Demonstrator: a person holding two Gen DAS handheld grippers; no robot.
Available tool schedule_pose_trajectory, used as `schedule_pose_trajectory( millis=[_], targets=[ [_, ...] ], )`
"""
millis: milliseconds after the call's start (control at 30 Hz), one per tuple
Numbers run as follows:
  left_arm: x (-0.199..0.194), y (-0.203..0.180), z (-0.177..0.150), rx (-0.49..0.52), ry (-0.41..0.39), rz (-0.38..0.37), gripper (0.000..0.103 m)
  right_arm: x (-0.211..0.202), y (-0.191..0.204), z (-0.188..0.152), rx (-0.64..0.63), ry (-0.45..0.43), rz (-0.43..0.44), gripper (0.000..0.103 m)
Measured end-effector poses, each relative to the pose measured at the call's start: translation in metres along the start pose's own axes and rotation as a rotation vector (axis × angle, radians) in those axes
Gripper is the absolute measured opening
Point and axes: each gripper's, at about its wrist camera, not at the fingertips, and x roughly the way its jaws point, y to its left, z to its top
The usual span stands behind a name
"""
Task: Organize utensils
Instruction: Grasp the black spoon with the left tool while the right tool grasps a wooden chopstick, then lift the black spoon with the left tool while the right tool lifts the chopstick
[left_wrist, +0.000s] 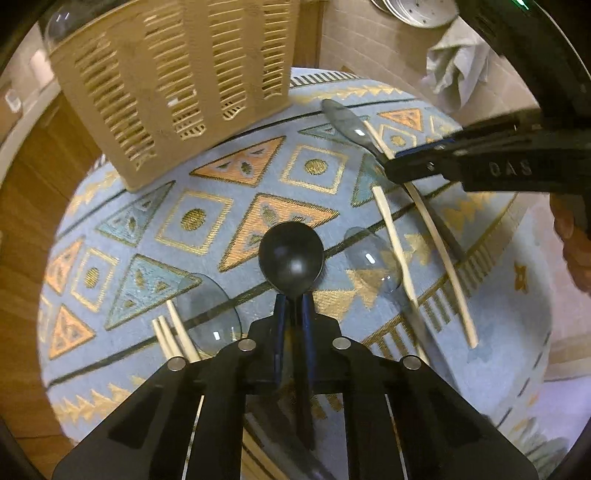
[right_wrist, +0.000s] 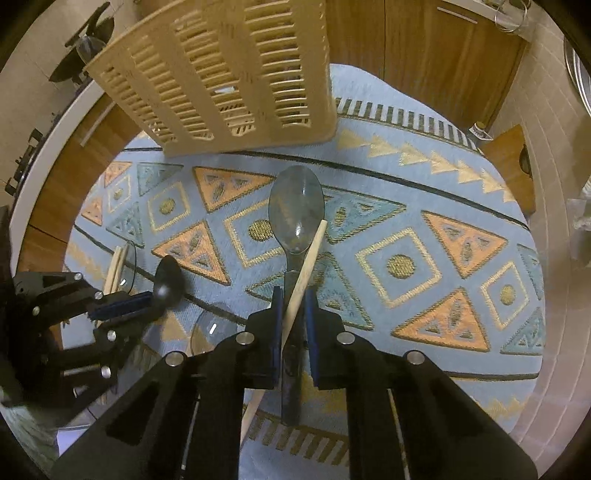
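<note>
My left gripper (left_wrist: 293, 301) is shut on the handle of a black spoon (left_wrist: 291, 256), held above the patterned rug (left_wrist: 207, 173). It also shows at the left of the right wrist view (right_wrist: 147, 295) with the black spoon (right_wrist: 168, 282). My right gripper (right_wrist: 293, 295) is shut on a grey translucent spoon (right_wrist: 296, 210) together with a wooden chopstick (right_wrist: 308, 258). In the left wrist view the right gripper (left_wrist: 399, 168) holds that grey spoon (left_wrist: 343, 120). A beige slotted utensil basket (left_wrist: 173, 81) (right_wrist: 229, 74) stands beyond both.
Loose chopsticks (left_wrist: 393, 240) (left_wrist: 441, 258) and clear spoons (left_wrist: 208, 314) (left_wrist: 373, 258) lie on the rug. More chopsticks (left_wrist: 173, 338) lie at the left. Wooden cabinets (right_wrist: 424, 55) and tiled floor (right_wrist: 546, 184) surround the rug. A crumpled cloth (left_wrist: 458, 66) lies at the far right.
</note>
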Motion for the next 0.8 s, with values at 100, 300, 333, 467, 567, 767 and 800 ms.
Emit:
schedule_pose_trajectory(
  millis=[100, 300, 333, 467, 567, 767, 800],
  targets=[
    [-0.003, 0.006, -0.001, -0.051, -0.025, -0.016, 0.005, -0.008, -0.006, -0.002, 0.001, -0.028, 0.005, 0.010],
    [-0.010, 0.011, 0.002, -0.116, -0.070, -0.042, 0.005, -0.017, -0.008, -0.004, -0.058, -0.044, 0.052, 0.010],
    [-0.010, 0.011, 0.002, -0.117, -0.071, -0.042, 0.005, -0.018, -0.007, -0.004, -0.066, -0.043, 0.054, 0.010],
    [-0.011, 0.014, 0.002, -0.125, -0.069, -0.046, 0.005, -0.018, -0.004, -0.010, -0.091, -0.035, -0.001, 0.010],
    [-0.007, 0.016, 0.003, -0.132, -0.064, -0.050, 0.005, -0.019, -0.006, -0.018, -0.092, -0.036, 0.017, 0.009],
    [-0.004, 0.017, 0.002, -0.124, -0.062, -0.059, 0.005, -0.026, -0.016, -0.027, -0.086, -0.047, 0.018, 0.009],
    [-0.005, 0.017, 0.003, -0.124, -0.063, -0.061, 0.005, -0.026, -0.017, -0.028, -0.082, -0.045, -0.020, 0.009]
  ],
)
